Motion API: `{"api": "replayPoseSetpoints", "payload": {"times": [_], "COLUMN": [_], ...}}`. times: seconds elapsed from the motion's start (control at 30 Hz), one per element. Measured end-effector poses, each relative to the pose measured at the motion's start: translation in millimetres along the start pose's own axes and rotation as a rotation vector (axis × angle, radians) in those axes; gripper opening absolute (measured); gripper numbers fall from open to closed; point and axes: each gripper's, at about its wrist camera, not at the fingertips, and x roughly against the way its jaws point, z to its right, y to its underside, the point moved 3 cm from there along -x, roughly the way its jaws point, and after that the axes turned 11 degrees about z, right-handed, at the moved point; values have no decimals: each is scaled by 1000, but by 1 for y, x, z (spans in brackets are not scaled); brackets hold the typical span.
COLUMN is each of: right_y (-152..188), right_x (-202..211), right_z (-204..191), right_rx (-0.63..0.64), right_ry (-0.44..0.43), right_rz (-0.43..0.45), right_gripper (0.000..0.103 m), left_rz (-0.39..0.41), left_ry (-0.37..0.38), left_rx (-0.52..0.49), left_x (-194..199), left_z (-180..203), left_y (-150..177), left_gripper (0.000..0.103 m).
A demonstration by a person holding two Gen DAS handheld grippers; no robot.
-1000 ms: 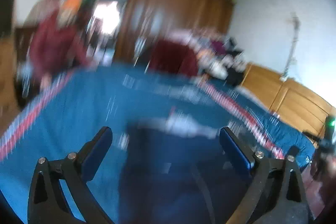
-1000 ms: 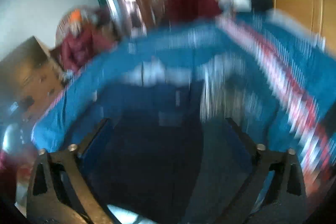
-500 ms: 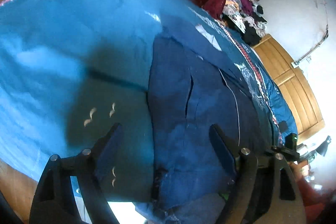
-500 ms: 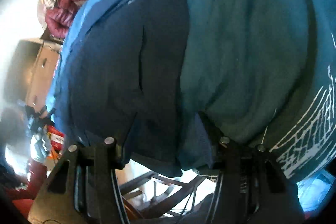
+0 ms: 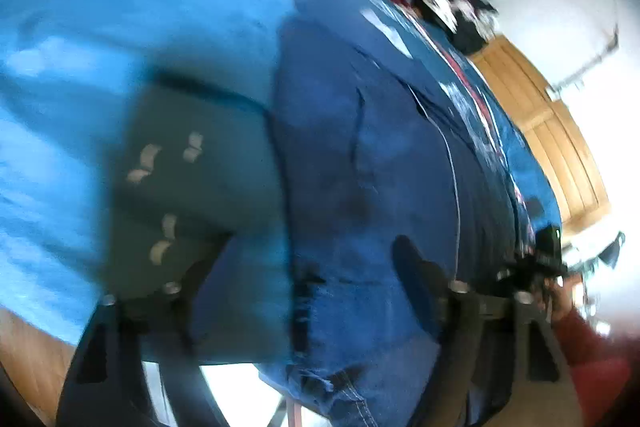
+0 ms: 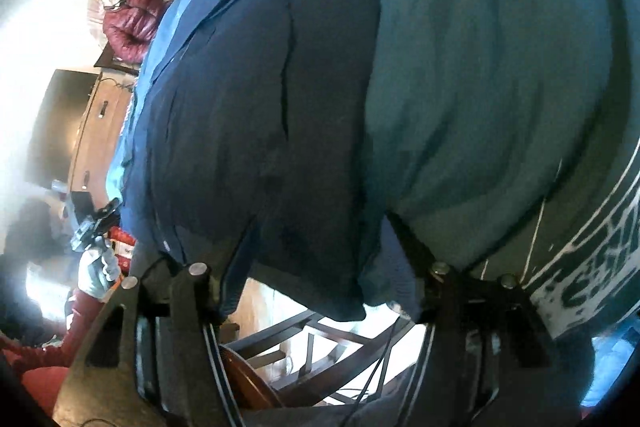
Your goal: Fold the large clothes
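I see the navy garment [image 6: 272,115] lying flat on the teal bedspread [image 6: 480,87], its near hem hanging between my spread jaws. My right gripper [image 6: 316,287] and left gripper [image 5: 304,283] both gape wide at that hem, gripping nothing.

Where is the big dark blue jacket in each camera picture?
Left wrist view: the dark navy blue fabric jacket fills the middle and lower right, spread on the bright teal bedcover.
Right wrist view: the jacket fills the centre-left, its hem drooping over the bed edge.
Shared landmark: the long dark slit seam down the jacket's middle.
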Motion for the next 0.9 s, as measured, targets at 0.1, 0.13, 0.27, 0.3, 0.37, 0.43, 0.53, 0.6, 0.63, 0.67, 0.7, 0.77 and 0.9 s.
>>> {"api": "replayPoseSetpoints", "payload": {"times": [0.1,0.13,0.27,0.3,0.37,0.43,0.53,0.6,0.63,0.67,0.7,0.77,0.9], "right_y": [1,1,2,3,4,4,3,3,3,3,3,4,4], "right_x": [1,1,-4,-4,-8,-12,-13,-14,-13,-12,-12,-7,0], "right_z": [1,0,-10,-11,-14,-14,-13,-13,-14,-15,-14,-18,-20], "right_rx": [6,10,43,48,55,55,48,47,47,47,47,53,49], "right_ry": [-1,1,-1,-7,-26,-29,-40,-41,-41,-43,-46,-59,-65], "right_rz": [7,6,-11,-16,-26,-31,-24,-20,-21,-25,-26,-24,1], "right_gripper": [58,58,59,59,59,59,59,59,59,59,58,44,32], "left_rz": [-29,-28,-44,-53,-55,-57,-60,-53,-45,-41,-41,-33,-2], "left_ry": [14,21,42,43,47,50,43,43,43,48,47,48,90], "left_rx": [-24,-19,-33,-42,-48,-46,-30,-13,-13,-10,-16,-25,-16], "left_x": [-8,-8,-9,-9,-8,-10,-14,-17,-17,-16,-14,-11,-4], "left_z": [6,7,11,14,13,12,5,1,-1,-1,-1,2,6], "left_y": [6,7,5,5,4,2,2,3,2,2,2,1,-4], "left_gripper": [47,47,47,47,47,47,45,40,39,39,38,28,14]}}
